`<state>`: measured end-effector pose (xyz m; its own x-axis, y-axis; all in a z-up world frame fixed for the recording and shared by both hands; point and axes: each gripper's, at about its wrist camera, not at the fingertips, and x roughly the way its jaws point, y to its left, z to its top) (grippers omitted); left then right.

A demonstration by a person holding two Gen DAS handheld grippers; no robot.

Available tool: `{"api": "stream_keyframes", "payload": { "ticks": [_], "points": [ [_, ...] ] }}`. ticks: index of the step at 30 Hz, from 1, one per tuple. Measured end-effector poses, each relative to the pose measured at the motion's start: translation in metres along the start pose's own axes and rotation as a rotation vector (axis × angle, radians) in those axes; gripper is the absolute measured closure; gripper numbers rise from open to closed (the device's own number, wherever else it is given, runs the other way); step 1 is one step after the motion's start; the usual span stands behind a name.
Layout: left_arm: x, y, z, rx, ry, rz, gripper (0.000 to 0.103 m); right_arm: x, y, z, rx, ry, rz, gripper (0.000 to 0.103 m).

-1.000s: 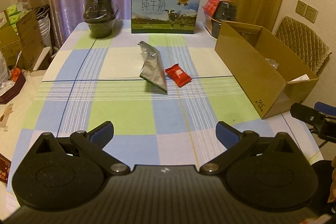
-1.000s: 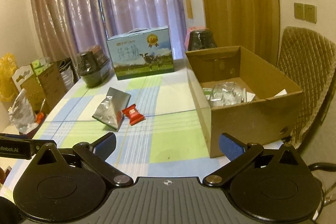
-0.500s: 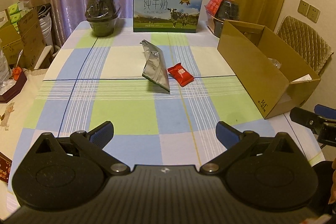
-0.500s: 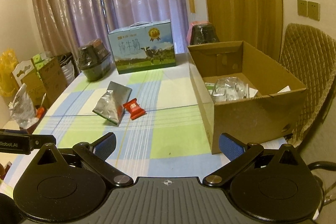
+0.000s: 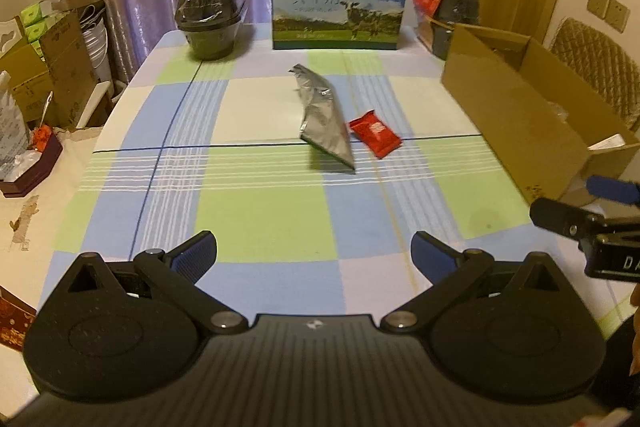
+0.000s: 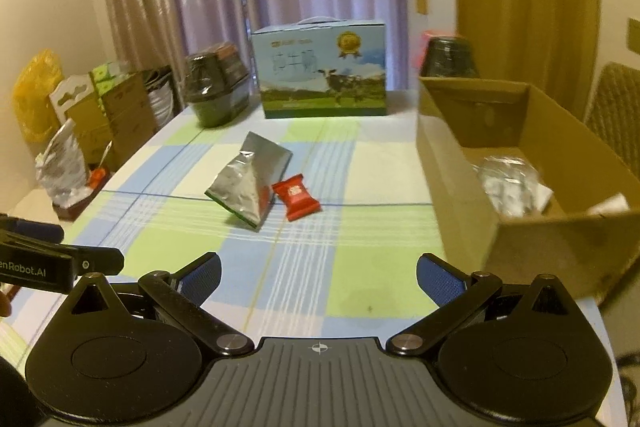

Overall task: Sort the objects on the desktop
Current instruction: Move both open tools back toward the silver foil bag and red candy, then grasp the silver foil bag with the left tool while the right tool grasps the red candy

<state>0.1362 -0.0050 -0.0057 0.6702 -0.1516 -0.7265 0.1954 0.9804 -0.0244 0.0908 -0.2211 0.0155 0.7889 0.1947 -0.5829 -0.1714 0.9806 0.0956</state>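
Clearly the left gripper (image 5: 312,251) is spread wide and empty at the table's (image 5: 260,219) near edge. Straight ahead, mid-table, the silver pouch (image 5: 324,119) lies with its long axis running away toward the far edge, the red packet (image 5: 374,133) touching its right side. The right gripper (image 6: 318,277), also apart and empty, seems slightly nearer the packet; the cardboard box (image 6: 532,227) stands along the right edge.

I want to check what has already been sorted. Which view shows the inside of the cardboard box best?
The right wrist view: it looks into the open cardboard box, showing crinkled clear packaging on its floor. The left wrist view shows mostly the box's outer side wall, with only a sliver of the contents.
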Motion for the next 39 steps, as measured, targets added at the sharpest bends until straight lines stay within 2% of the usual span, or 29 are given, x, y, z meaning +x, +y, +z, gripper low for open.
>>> {"api": "stream_keyframes", "payload": {
  "ticks": [9, 17, 22, 26, 28, 32, 39],
  "points": [
    [0.045, 0.013, 0.036, 0.023, -0.011, -0.036, 0.001, 0.067, -0.003, 0.027, -0.098, 0.015, 0.01, 0.002],
    [0.102, 0.021, 0.071, 0.037, 0.002, -0.054, 0.001, 0.131, -0.011, 0.037, -0.147, 0.069, 0.034, 0.003],
    [0.134, 0.025, 0.085, 0.031, -0.009, -0.083, 0.001, 0.167, -0.007, 0.036, -0.212, 0.077, 0.062, 0.012],
    [0.158, 0.027, 0.092, 0.025, -0.018, -0.105, 0.001, 0.196, -0.006, 0.036, -0.24, 0.107, 0.078, 0.024],
    [0.167, 0.03, 0.093, 0.01, -0.018, -0.106, 0.002, 0.207, -0.006, 0.037, -0.25, 0.106, 0.082, 0.027],
    [0.18, 0.028, 0.096, 0.025, -0.007, -0.106, 0.003, 0.228, -0.004, 0.038, -0.271, 0.109, 0.109, 0.029],
    [0.188, 0.029, 0.101, 0.032, -0.036, -0.113, 0.003, 0.254, 0.005, 0.036, -0.313, 0.124, 0.125, 0.044]
  ]
}}
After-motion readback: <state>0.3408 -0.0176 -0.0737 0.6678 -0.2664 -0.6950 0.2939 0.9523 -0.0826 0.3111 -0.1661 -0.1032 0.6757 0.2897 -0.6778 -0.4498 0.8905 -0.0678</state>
